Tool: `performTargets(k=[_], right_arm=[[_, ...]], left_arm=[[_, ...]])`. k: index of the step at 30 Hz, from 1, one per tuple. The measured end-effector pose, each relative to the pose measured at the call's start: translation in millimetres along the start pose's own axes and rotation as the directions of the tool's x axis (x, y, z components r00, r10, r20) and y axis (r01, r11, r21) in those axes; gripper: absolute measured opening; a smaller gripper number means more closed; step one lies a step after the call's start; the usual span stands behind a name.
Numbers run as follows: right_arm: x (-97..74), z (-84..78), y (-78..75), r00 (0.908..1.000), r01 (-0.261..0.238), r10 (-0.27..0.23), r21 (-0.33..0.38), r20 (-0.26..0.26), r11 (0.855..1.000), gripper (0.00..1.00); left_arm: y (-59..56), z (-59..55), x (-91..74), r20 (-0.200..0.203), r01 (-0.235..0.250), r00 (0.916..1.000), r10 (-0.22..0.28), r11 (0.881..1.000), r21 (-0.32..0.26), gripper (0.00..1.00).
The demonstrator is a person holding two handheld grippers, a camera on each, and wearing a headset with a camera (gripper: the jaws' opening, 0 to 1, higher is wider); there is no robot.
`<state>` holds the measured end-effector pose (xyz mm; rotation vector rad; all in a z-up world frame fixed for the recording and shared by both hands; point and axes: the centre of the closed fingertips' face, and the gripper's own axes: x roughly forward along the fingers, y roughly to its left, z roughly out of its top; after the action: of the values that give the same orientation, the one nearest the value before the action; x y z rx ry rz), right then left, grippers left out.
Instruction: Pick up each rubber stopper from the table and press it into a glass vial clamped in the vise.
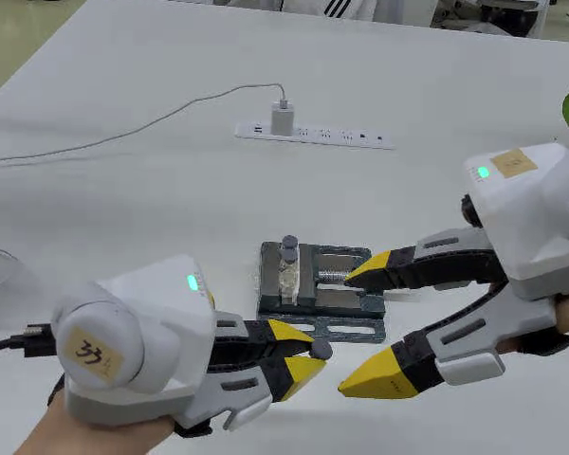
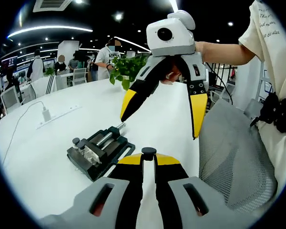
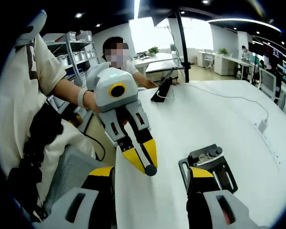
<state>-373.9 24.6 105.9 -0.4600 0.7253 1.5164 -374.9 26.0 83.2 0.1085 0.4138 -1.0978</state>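
Grey rubber stopper [image 1: 321, 348] pinched by the left gripper [image 2: 148, 160] near the vise [image 1: 337, 261], its axis unclear; the vial [image 1: 289, 277] there stands upright; right gripper [image 1: 345, 332] gapes wide.

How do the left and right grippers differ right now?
The left gripper has fingers shut on a dark grey rubber stopper; the right gripper has fingers spread wide, empty. The right gripper has one finger beside the black metal vise; the left gripper hangs short of it. Both have white bodies and yellow-tipped black fingers.
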Motion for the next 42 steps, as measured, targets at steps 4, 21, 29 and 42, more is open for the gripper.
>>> performTargets(k=[4,21,29,42], right_arm=[[5.6,-1.1,5.6,0.998,-0.018,0.012,-0.088,-0.062,0.996,0.5],[20.4,-13.1,11.8,0.9741,-0.088,0.032,-0.245,-0.224,0.965,0.19],[23.5,-18.0,15.3,0.9643,-0.116,0.035,-0.301,-0.263,0.947,0.13],[25.4,-19.9,17.6,0.9571,-0.141,0.043,-0.332,-0.287,0.933,0.1]], left_arm=[[-0.2,-1.1,-0.6,-0.015,0.008,0.9999,-0.008,1.0,0.011,0.05],[-7.7,-5.9,0.4,-0.077,0.065,0.9952,-0.06,0.996,0.064,0.05],[-9.7,-6.3,1.7,-0.081,0.077,0.9941,-0.072,0.995,0.062,0.05],[-12.1,-4.7,2.1,-0.064,0.097,0.9935,-0.094,0.995,0.036,0.05]])
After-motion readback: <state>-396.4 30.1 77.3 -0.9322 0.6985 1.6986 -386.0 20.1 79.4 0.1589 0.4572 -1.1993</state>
